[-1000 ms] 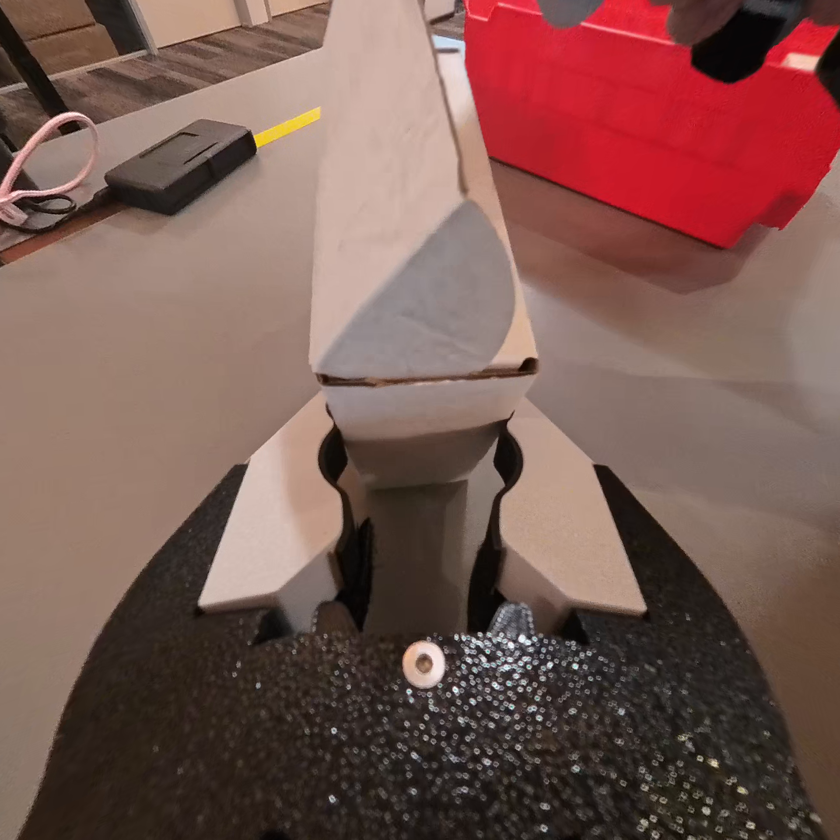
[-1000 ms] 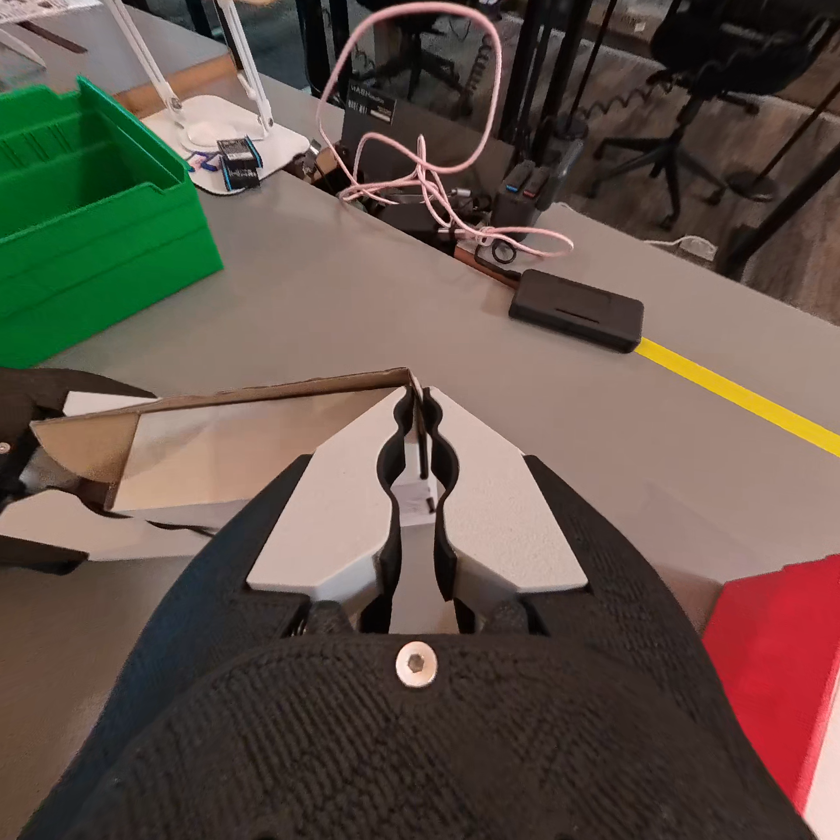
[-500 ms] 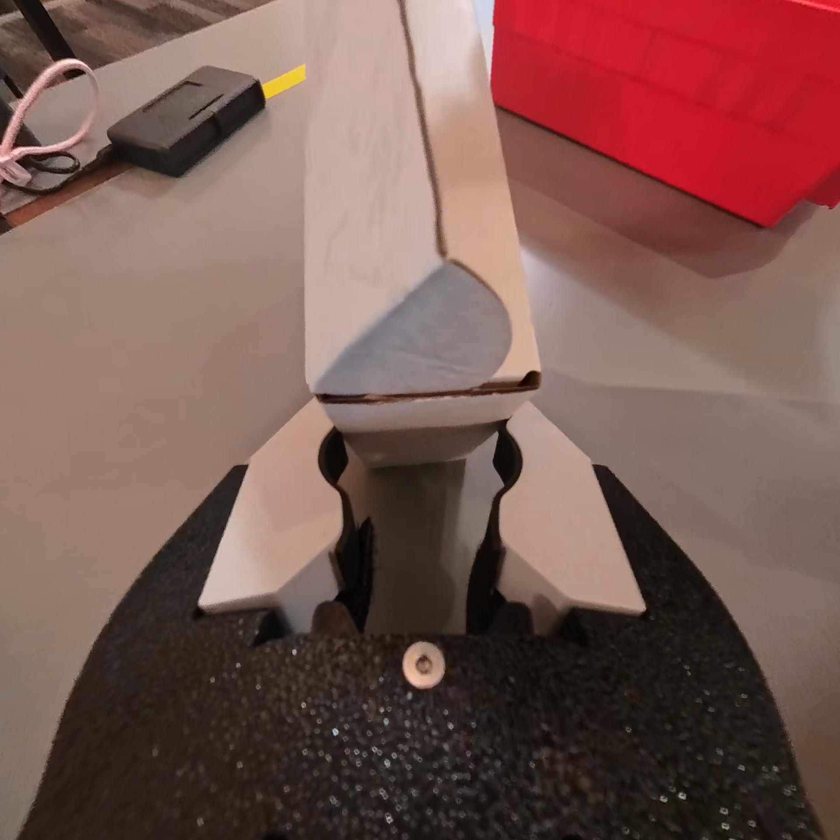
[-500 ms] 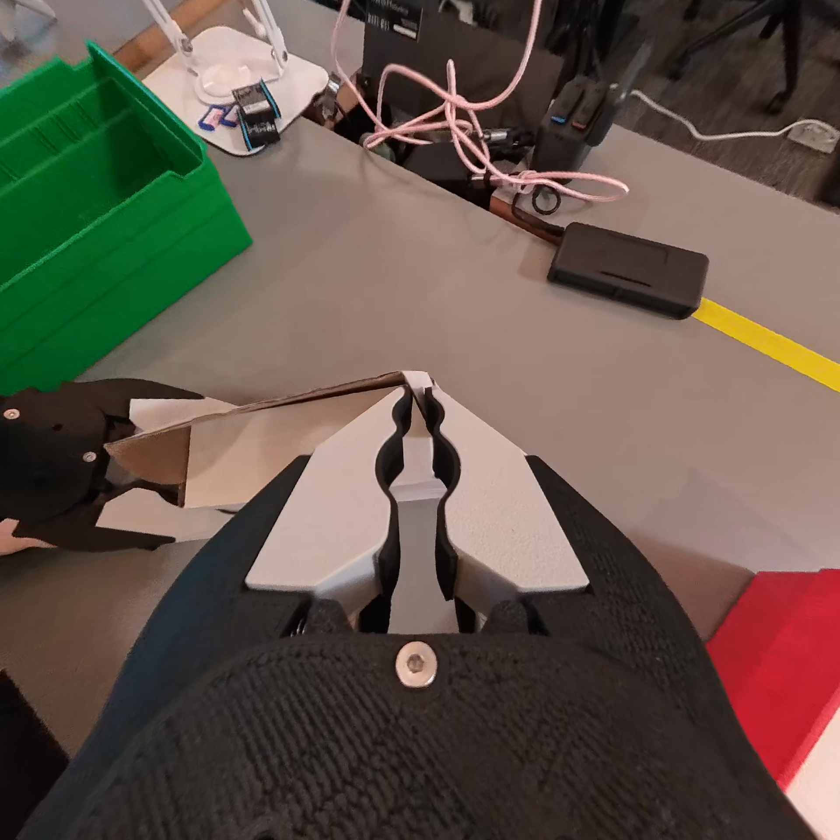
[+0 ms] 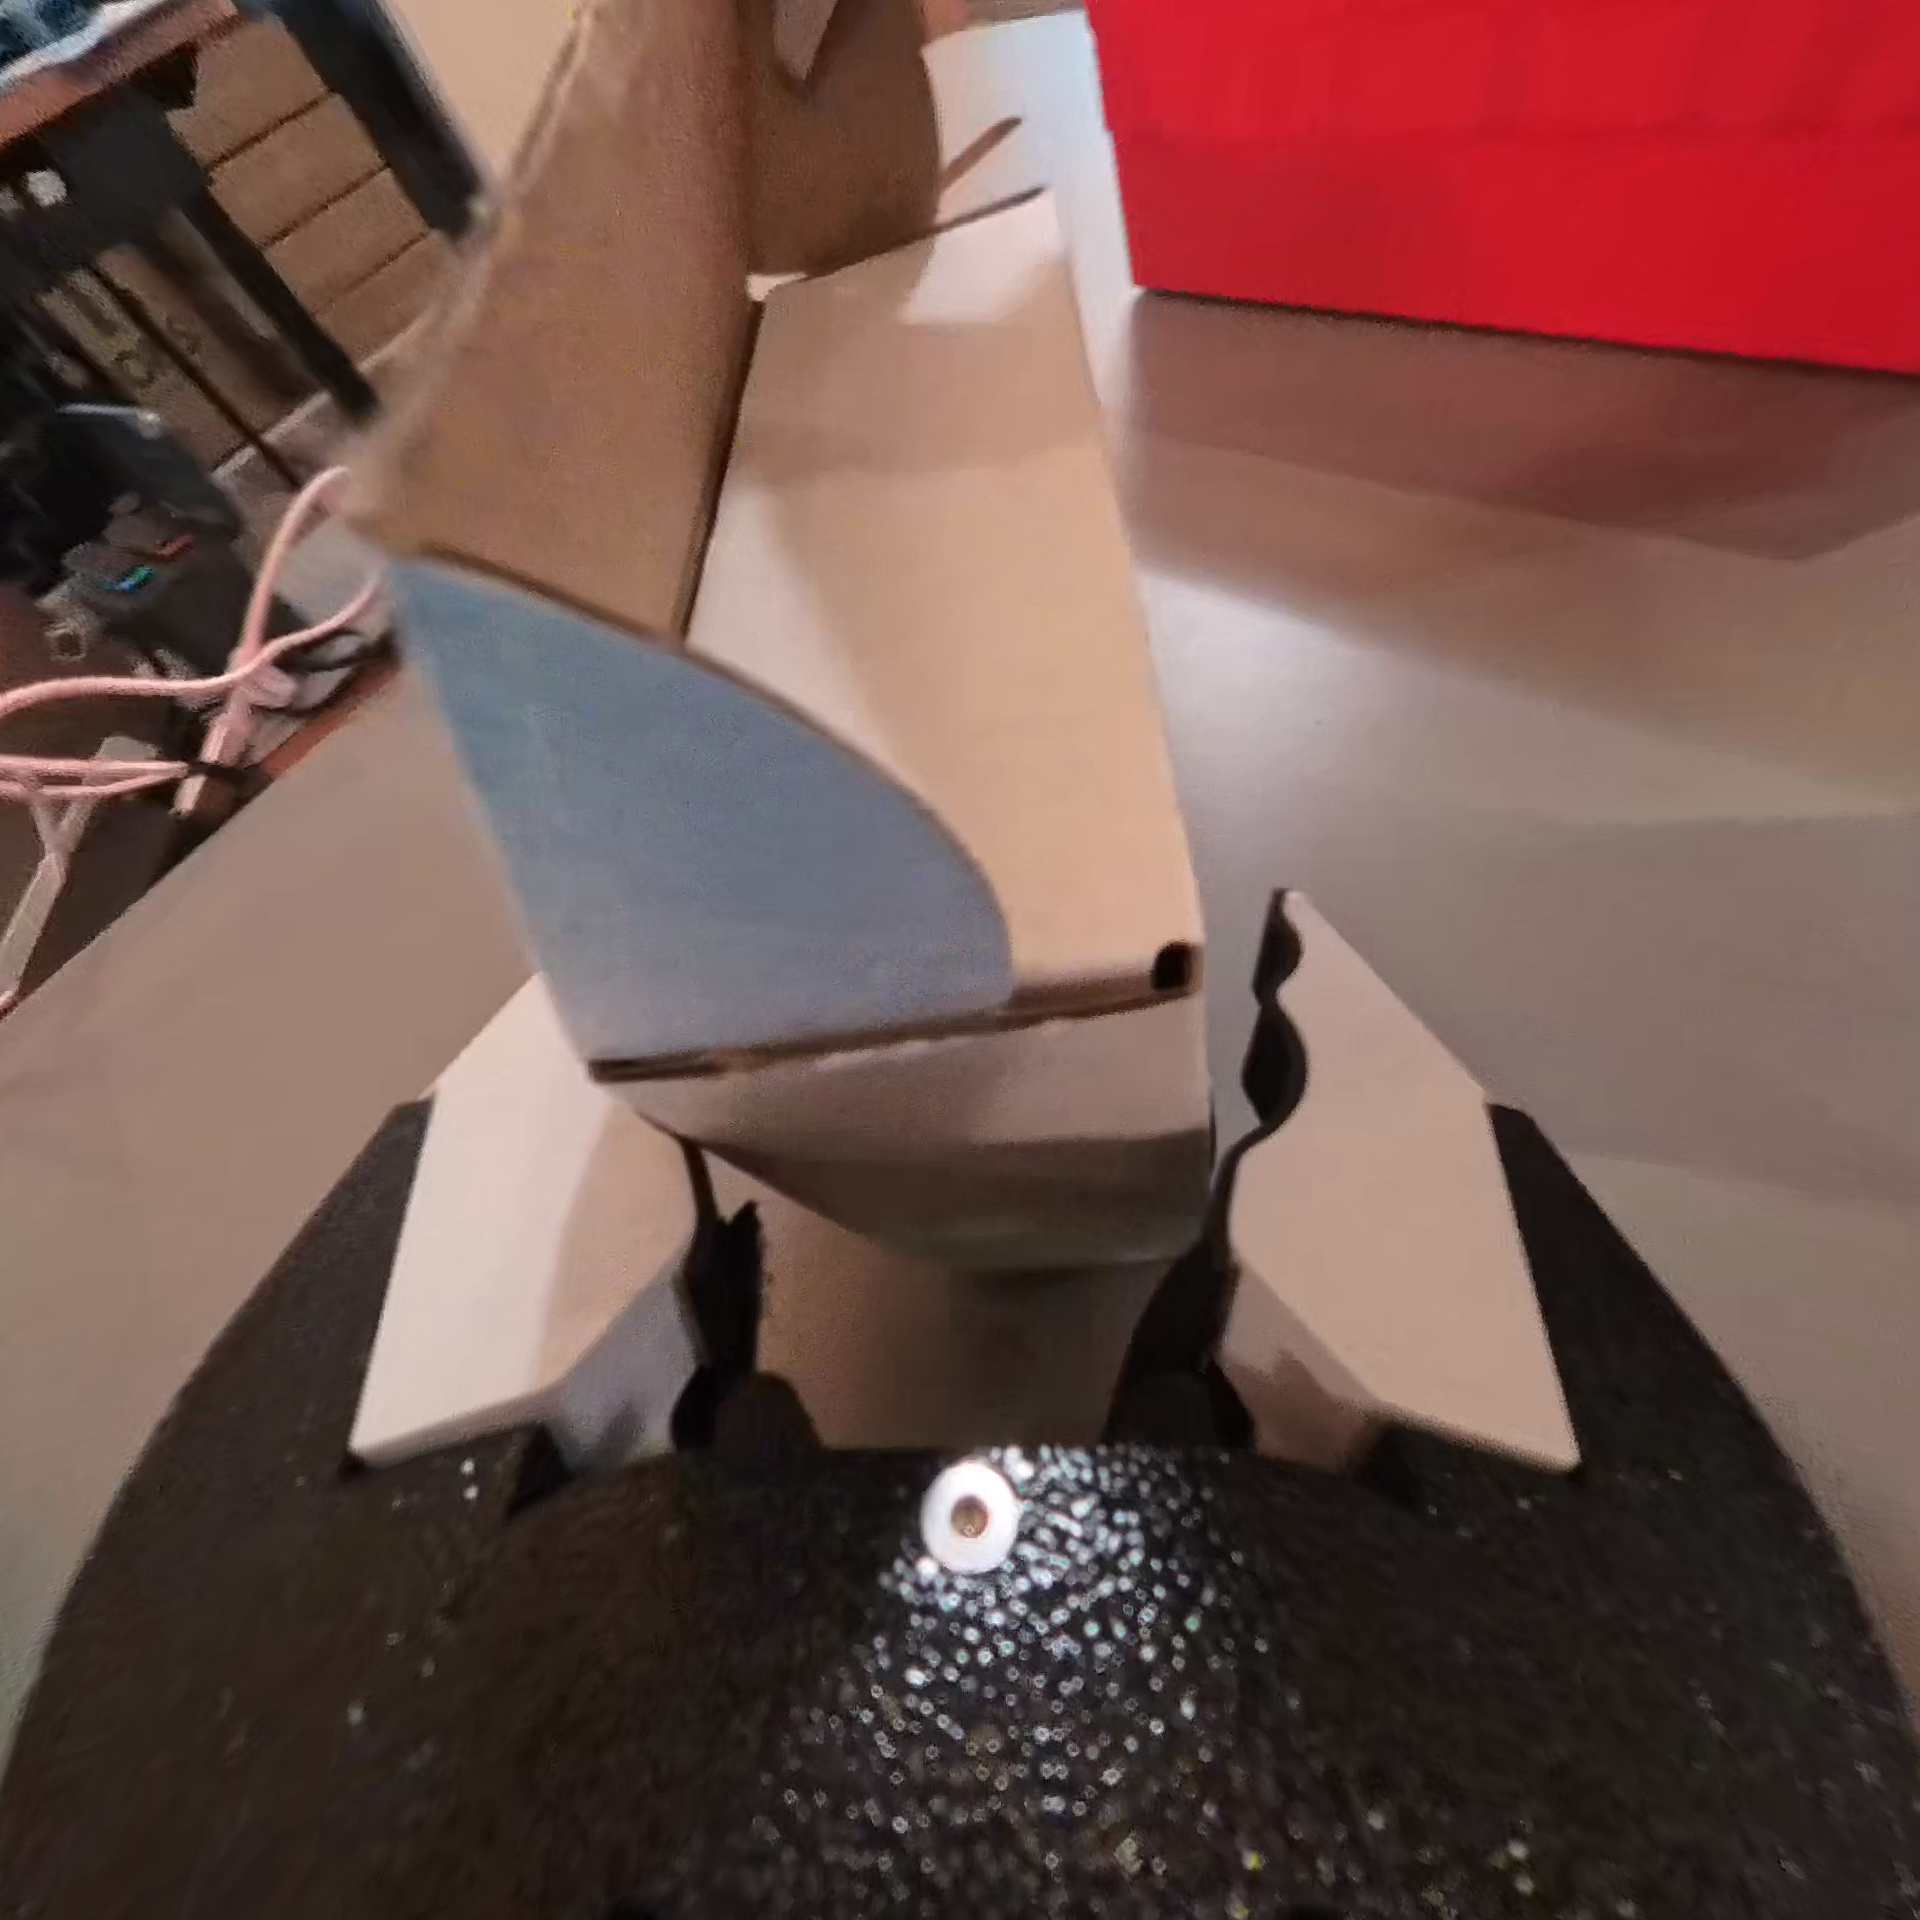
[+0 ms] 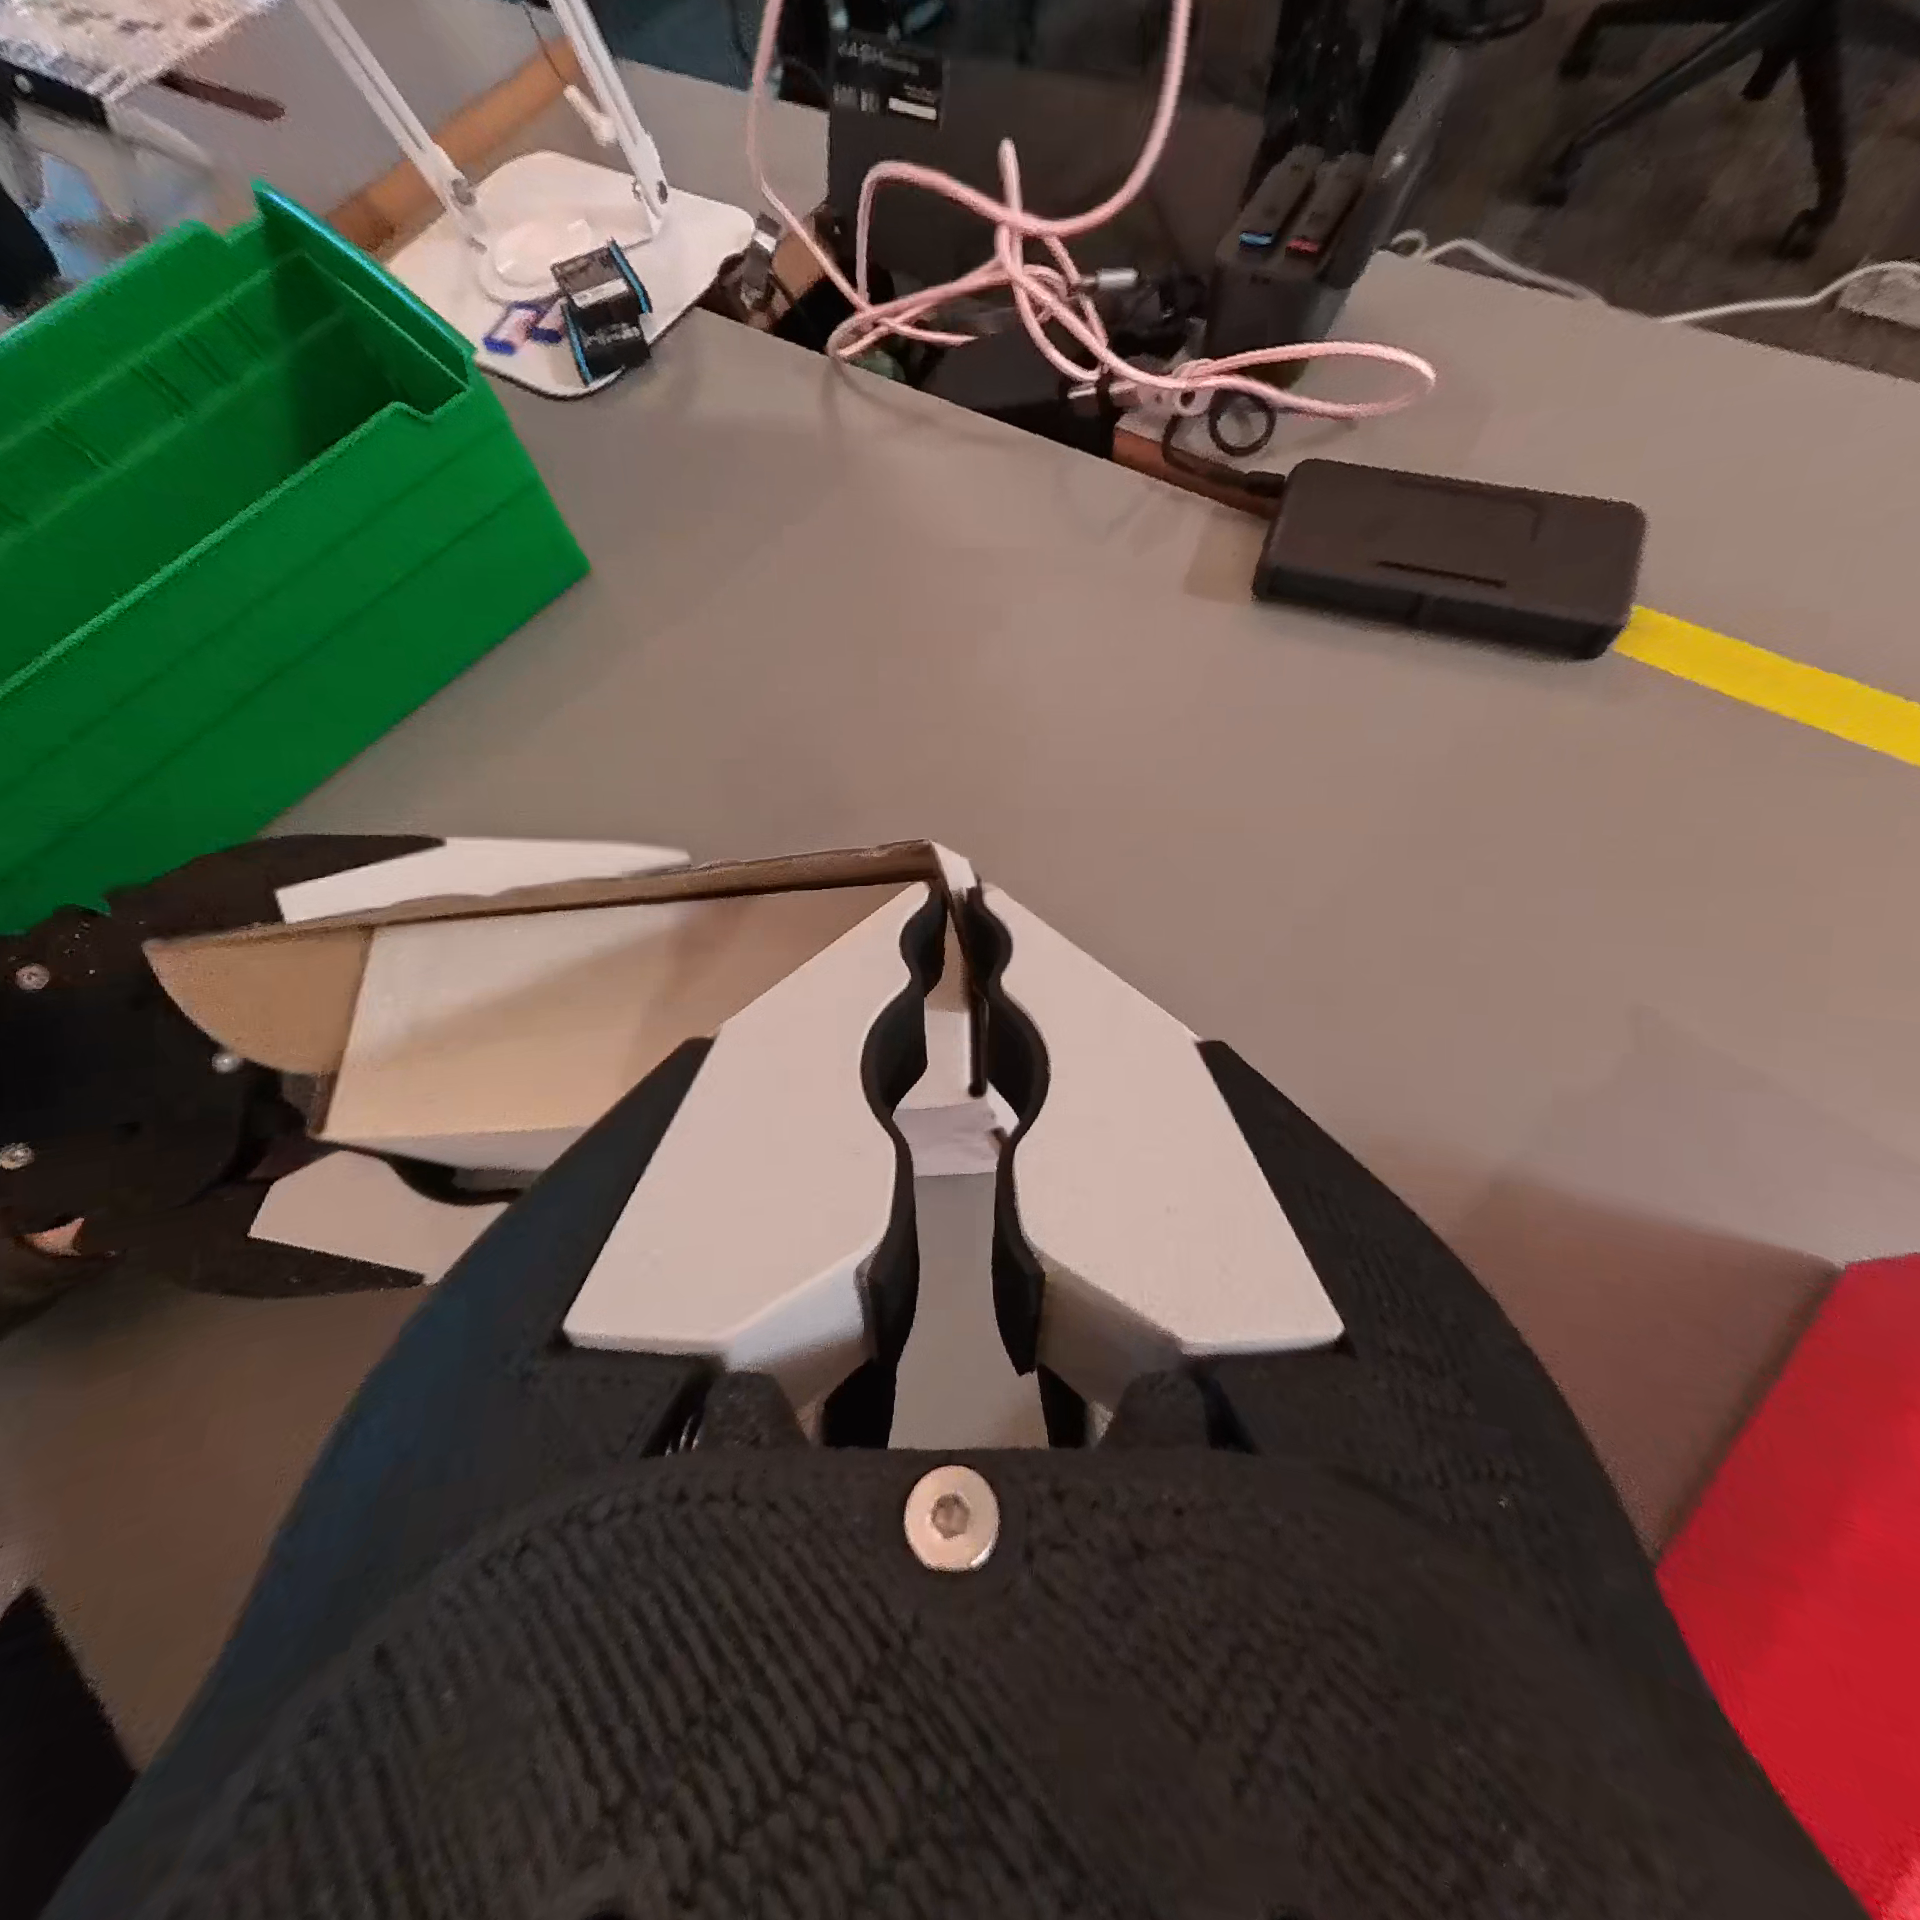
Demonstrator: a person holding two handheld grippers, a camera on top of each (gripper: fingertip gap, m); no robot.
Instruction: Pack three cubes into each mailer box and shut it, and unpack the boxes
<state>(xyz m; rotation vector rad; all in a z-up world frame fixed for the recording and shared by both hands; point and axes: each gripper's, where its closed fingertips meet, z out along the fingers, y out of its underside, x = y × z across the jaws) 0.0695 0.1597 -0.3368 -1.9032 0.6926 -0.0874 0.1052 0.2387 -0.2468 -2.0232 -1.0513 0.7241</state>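
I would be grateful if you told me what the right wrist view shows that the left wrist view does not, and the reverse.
Only the right wrist view shows the green bin, the black case by the yellow tape, and the right gripper shut on a thin edge of the mailer box.

Only the left wrist view shows the box's rounded flap close up and its raised lid.

Both show the box, the left gripper, the red bin, the pink cable and the grey table.

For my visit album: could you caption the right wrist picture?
Right tongs pinch one corner of a white mailer box; left tongs hold its far end above the grey table.
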